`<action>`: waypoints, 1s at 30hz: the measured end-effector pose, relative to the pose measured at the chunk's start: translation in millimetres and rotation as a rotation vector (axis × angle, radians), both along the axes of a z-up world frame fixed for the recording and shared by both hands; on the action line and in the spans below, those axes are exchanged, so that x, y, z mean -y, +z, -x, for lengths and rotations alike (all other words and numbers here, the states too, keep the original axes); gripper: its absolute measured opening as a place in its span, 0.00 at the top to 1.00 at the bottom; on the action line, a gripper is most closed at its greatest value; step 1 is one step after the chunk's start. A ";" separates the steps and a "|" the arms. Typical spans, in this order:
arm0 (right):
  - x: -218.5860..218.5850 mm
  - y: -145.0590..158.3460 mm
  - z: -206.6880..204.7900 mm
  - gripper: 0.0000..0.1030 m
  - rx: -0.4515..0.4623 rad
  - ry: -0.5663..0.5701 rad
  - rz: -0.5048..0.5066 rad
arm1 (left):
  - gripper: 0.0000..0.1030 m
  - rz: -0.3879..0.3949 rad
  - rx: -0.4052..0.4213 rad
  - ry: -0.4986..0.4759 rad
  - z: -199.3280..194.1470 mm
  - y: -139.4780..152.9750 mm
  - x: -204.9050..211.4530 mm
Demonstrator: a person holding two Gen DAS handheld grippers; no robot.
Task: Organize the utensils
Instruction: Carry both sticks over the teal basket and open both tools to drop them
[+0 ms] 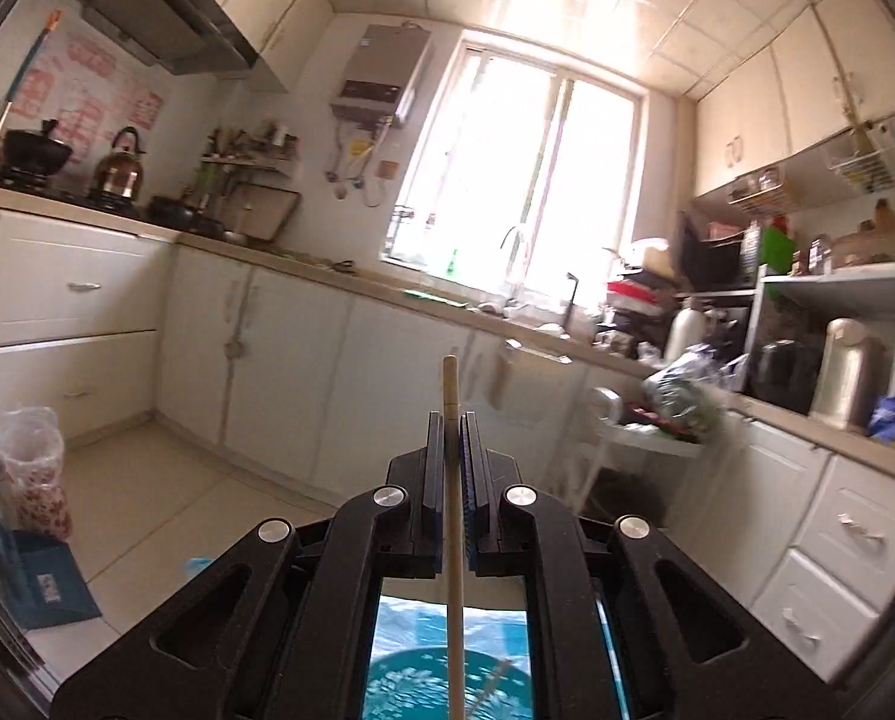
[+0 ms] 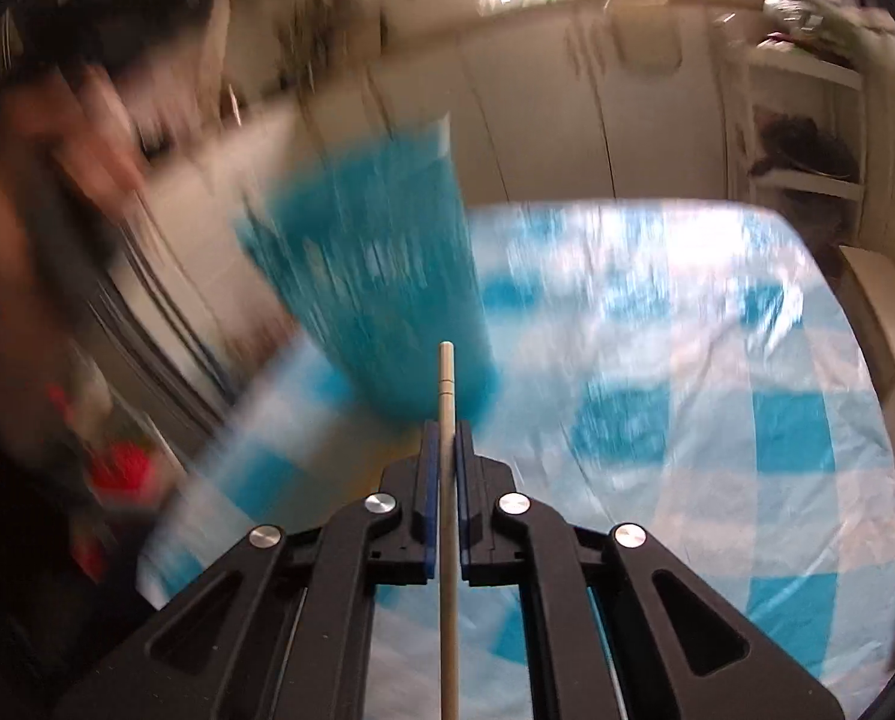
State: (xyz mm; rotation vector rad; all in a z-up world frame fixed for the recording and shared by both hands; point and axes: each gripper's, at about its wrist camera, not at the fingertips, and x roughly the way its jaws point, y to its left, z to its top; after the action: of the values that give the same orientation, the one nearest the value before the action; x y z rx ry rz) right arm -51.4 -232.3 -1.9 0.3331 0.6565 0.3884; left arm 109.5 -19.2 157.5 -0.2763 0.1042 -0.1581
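Observation:
My left gripper [image 1: 451, 420] is shut on a pale wooden chopstick [image 1: 451, 384], held high and pointing out across the kitchen. Below it, between the arms, a teal holder [image 1: 399, 684] shows with another stick inside. My right gripper [image 2: 446, 429] is shut on a second pale chopstick [image 2: 446, 372], whose tip sticks out past the fingers. Just beyond it stands a tall blue slotted utensil holder [image 2: 381, 252], blurred by motion, on a blue and white checked tablecloth [image 2: 717, 360].
Kitchen cabinets [image 1: 303, 348] and a counter with a sink run under the window [image 1: 507, 180]. A stove with a kettle [image 1: 120, 168] is at the left. Shelves with appliances [image 1: 831, 348] stand at the right. Bags [image 1: 30, 468] sit on the floor.

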 end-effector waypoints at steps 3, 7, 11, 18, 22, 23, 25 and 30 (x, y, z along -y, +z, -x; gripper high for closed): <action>8.5 9.8 7.1 0.94 0.068 -0.032 -0.074 | 0.95 -0.030 -0.019 0.023 -9.5 -15.8 7.7; 17.4 25.7 10.1 0.94 0.152 -0.076 -0.126 | 0.95 -0.069 -0.052 0.020 -12.1 -39.0 14.8; 23.4 36.1 8.4 0.94 0.209 -0.121 -0.187 | 0.95 -0.064 -0.102 0.012 -15.1 -60.9 10.3; 20.8 63.5 -9.5 0.94 0.329 -0.164 -0.287 | 0.95 -0.091 -0.134 -0.008 -0.5 -74.6 4.5; 26.9 87.8 -30.0 0.94 0.452 -0.194 -0.431 | 0.95 -0.064 -0.149 -0.002 12.3 -74.1 -7.8; 28.4 93.3 -35.0 0.94 0.493 -0.202 -0.478 | 0.95 -0.056 -0.148 0.001 15.8 -73.7 -11.1; 30.6 100.3 -42.6 0.94 0.579 -0.222 -0.564 | 0.95 -0.040 -0.140 0.009 24.9 -71.1 -18.0; 16.9 99.1 -54.9 0.94 0.669 -0.254 -0.602 | 0.95 -0.038 -0.093 0.027 48.8 -59.1 -25.7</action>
State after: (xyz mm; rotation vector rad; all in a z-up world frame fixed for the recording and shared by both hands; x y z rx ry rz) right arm 3.5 -249.2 97.2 0.8045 -0.1763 0.4172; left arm 60.7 6.5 98.4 -0.2470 0.1951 -0.1161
